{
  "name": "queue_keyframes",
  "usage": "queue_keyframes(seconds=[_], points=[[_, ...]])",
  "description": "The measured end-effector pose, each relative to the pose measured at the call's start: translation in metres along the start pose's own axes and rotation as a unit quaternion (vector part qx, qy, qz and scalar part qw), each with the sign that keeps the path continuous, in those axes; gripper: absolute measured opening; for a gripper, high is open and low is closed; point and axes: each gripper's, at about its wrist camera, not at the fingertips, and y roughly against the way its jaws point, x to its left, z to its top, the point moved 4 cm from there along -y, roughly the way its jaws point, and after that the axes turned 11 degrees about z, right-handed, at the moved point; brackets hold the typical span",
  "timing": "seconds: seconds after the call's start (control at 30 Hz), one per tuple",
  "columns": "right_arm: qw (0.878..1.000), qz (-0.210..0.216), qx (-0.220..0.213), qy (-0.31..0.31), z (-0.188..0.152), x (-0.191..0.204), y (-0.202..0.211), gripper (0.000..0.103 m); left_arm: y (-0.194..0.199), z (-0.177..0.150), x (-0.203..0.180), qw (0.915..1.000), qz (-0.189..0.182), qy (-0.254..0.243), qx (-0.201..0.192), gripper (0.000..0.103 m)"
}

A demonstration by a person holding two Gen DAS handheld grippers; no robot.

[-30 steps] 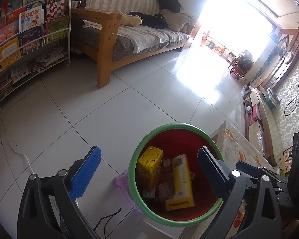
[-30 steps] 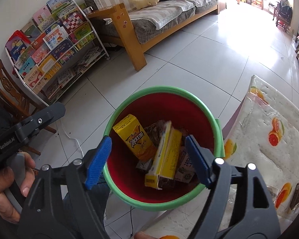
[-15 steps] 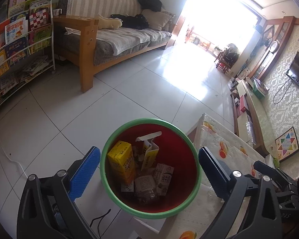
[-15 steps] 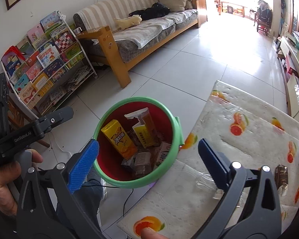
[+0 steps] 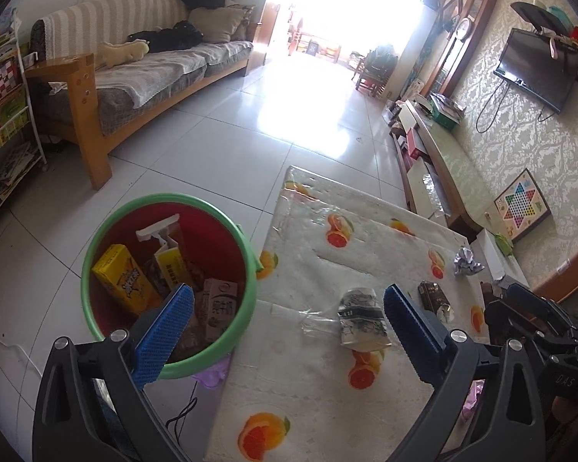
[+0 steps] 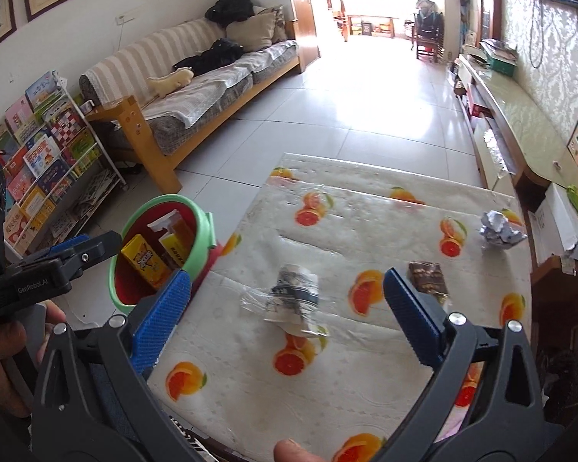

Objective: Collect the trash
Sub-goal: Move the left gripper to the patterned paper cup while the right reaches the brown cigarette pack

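Observation:
A green-rimmed red bin (image 5: 252,269) (image 6: 200,246) stands on the floor at the table's left edge, holding yellow cartons and other packs. On the table with the orange-print cloth (image 5: 312,385) (image 6: 358,231) lie a crumpled clear plastic cup with a dark label (image 5: 360,319) (image 6: 294,296), a brown wrapper (image 5: 431,294) (image 6: 425,281) and a crumpled foil ball (image 5: 466,261) (image 6: 497,229). My left gripper (image 5: 287,333) is open and empty over the table's left edge. My right gripper (image 6: 285,315) is open and empty, with the cup between its fingers in view.
A wooden-framed sofa (image 5: 135,77) stands at the back left and a book rack (image 6: 42,161) at the far left. A low TV cabinet (image 5: 443,146) runs along the right wall. White tiled floor lies beyond the table.
Both grippers have swung right, from above the bin to over the table. The cup, wrapper and foil ball have come into view. Both stay open.

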Motion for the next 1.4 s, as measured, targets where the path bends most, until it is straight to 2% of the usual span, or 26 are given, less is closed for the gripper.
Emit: queue_keyframes(seconds=[0.17,0.37,0.57,0.83,1.4], points=[[0.999,-0.027,-0.017,-0.042,-0.016,-0.058,0.036,0.098,-0.005,-0.012,-0.055,0.9990,-0.026,-0.032,0.016,0.095],[0.996,-0.053,-0.019,-0.076,-0.033,-0.112,0.058,0.098,-0.021,-0.023,-0.108,0.9966,-0.039,-0.062,0.039,0.095],[0.994,-0.061,0.005,-0.093,-0.046,-0.146,0.051,0.098,-0.048,-0.038,-0.135,0.9932,-0.022,-0.087,0.074,0.095],[0.993,-0.056,0.037,-0.102,-0.051,-0.163,0.015,0.098,-0.084,-0.042,-0.137,0.9881,-0.003,-0.105,0.112,0.095],[0.986,-0.068,0.120,-0.089,-0.045,-0.180,-0.103,0.098,-0.167,-0.059,-0.133,0.9750,0.022,-0.127,0.181,0.095]])
